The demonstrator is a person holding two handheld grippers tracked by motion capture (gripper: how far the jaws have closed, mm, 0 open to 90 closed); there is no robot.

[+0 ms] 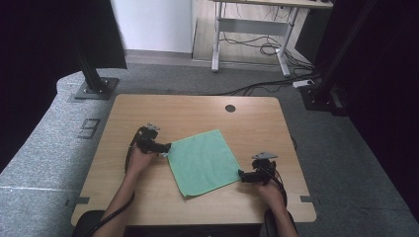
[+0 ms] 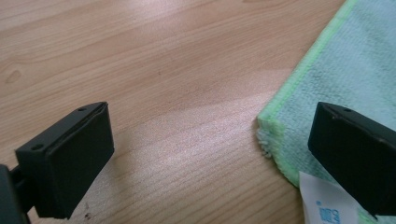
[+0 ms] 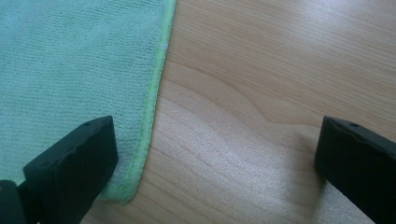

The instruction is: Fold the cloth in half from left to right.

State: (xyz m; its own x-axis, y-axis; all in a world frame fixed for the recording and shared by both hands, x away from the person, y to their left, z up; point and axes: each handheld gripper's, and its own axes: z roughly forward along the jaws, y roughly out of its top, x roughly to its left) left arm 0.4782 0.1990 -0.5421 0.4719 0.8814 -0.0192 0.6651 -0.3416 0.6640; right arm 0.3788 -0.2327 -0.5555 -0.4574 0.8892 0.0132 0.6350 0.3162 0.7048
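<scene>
left claw [image 1: 167,147] spread, right claw [image 1: 241,174] spread, cloth [image 1: 203,160] corners

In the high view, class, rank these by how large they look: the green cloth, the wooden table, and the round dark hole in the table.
1. wooden table
2. green cloth, lying flat on the table
3. round dark hole, near the far edge
</scene>
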